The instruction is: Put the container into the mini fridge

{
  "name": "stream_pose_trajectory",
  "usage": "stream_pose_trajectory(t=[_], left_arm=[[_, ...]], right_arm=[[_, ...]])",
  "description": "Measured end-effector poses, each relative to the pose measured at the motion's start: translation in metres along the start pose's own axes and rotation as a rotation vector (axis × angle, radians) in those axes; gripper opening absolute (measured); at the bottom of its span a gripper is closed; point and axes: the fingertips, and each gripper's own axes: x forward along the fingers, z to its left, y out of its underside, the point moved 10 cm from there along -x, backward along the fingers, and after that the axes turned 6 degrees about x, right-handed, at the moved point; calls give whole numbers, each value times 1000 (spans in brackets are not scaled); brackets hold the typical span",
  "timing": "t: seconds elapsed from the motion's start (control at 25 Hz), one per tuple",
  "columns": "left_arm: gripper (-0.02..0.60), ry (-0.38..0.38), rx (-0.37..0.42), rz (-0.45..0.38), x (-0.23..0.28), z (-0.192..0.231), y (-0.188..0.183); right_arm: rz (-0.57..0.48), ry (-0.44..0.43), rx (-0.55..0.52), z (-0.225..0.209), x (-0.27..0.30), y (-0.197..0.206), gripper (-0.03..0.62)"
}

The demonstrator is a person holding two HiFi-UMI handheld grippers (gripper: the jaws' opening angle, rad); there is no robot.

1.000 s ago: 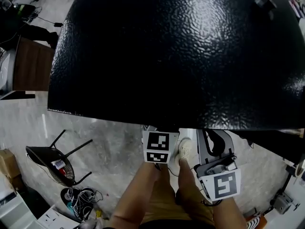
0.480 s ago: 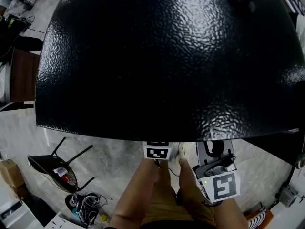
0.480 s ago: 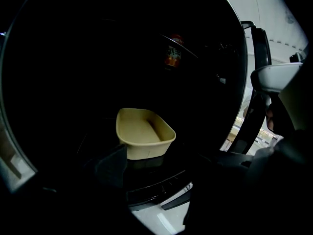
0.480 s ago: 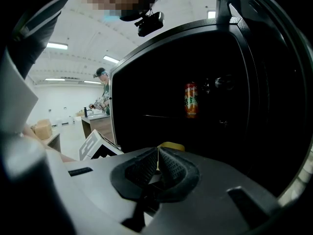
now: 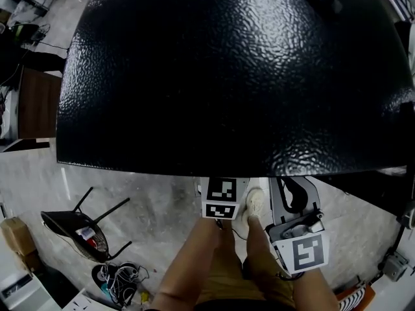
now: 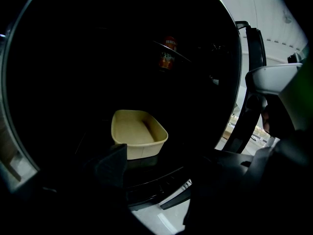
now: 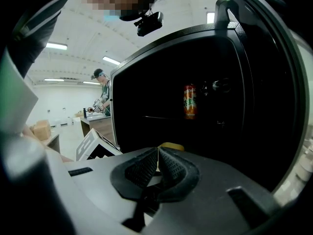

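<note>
Cream container (image 6: 139, 138) sits inside the fridge (image 5: 233, 76), so I judge placing done; my left gripper (image 6: 166, 175) gapes empty, right gripper (image 7: 157, 160) pinched together on nothing, only backing out left.

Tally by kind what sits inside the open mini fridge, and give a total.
beige rectangular open-top container: 1
orange-red drink can: 1
Total: 2
</note>
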Motion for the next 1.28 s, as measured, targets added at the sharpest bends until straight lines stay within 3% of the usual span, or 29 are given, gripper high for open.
stream_pose_trajectory(t=[0.2, 0.4, 0.76, 1.28], left_arm=[[330, 1, 11, -18, -12, -5, -7], [330, 1, 32, -42, -30, -7, -20], [330, 7, 78, -91, -74, -16, -44], [330, 78, 185, -212, -162, -44, -114]], right_arm=[[-32, 16, 30, 5, -7, -6, 36], [-29, -19, -51, 11, -16, -12, 36], [-82, 6, -41, 19, -42, -34, 35], [-191, 82, -95, 46, -92, -89, 35]])
